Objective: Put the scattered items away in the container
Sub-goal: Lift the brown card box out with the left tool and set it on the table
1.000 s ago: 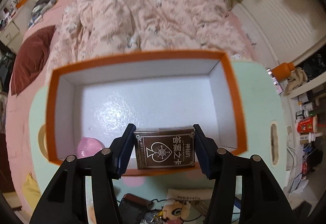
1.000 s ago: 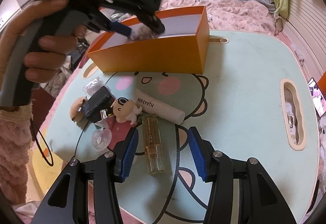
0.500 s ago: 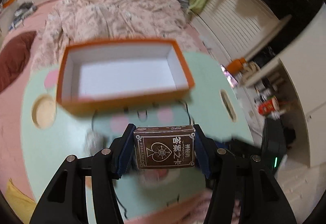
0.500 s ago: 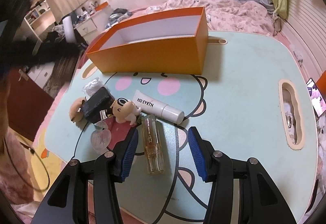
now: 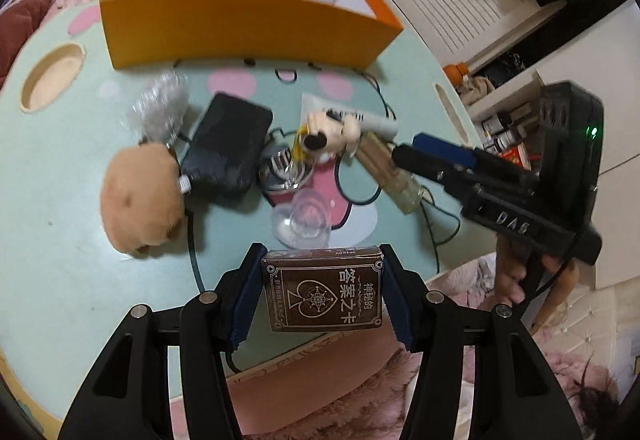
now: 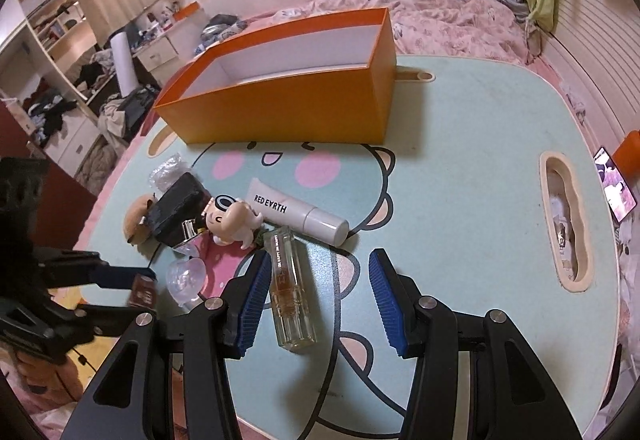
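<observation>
The left gripper [image 5: 322, 294] clamps a brown card box [image 5: 323, 290] by its sides, held above the table's [image 6: 460, 168] near edge. The right gripper [image 6: 316, 290] stands open astride a glass bottle [image 6: 289, 292], probably lined up to grasp it. Farther off, the orange container [image 6: 288, 108] waits, apparently empty.

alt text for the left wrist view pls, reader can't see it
The left gripper clamps a brown card box above the near edge of a mint cartoon table. Beyond it lie a tan plush, a black case, a small figurine and a white tube, with the orange box behind. The right gripper reaches in from the right.
</observation>
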The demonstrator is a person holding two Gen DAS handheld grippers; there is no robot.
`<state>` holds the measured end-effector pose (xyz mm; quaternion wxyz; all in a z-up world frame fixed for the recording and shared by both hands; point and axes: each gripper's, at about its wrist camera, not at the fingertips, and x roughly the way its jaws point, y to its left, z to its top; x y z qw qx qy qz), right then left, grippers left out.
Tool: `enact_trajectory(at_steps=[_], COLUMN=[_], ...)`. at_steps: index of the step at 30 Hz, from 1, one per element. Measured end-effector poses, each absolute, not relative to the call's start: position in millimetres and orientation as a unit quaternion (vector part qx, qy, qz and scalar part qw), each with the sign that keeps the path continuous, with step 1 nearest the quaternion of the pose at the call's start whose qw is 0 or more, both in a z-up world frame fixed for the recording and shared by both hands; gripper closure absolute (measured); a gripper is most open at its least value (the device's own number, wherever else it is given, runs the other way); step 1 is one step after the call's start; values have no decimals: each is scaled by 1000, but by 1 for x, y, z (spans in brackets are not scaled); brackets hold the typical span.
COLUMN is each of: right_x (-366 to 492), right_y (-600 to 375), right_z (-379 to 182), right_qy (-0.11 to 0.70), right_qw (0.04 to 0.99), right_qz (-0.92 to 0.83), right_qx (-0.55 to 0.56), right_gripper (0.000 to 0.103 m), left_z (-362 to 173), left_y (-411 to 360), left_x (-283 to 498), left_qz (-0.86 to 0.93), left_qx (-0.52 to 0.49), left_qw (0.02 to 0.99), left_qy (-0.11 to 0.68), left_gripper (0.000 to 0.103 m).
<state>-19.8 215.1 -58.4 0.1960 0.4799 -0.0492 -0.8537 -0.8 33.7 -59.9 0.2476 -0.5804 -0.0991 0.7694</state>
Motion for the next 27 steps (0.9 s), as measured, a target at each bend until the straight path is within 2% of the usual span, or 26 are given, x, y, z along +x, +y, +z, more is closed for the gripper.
enact_trajectory(at_steps=[12,15,19,27], right_x=[-16,-16,-16,-15], right_y=[209,209,209,207], right_z=[-57,-57,-55,-53], right_qy=[-39,-40,-39,-37], right_qw=[205,205,202,198], right_qz=[-852,-852,-852,-855], right_qx=[480,481,481,478], right_gripper=[53,53,53,53], left_z=[-46,-39,-30,-14], left_y=[25,16,5,-30], left_x=[1,4,6,21], left_qz=[794,805,821,872], left_qx=[-537,-510,-475,-365], left_qw=[265,279,283,261], left_qy=[-100,-117,-146,-196], left_gripper=[46,46,36,36])
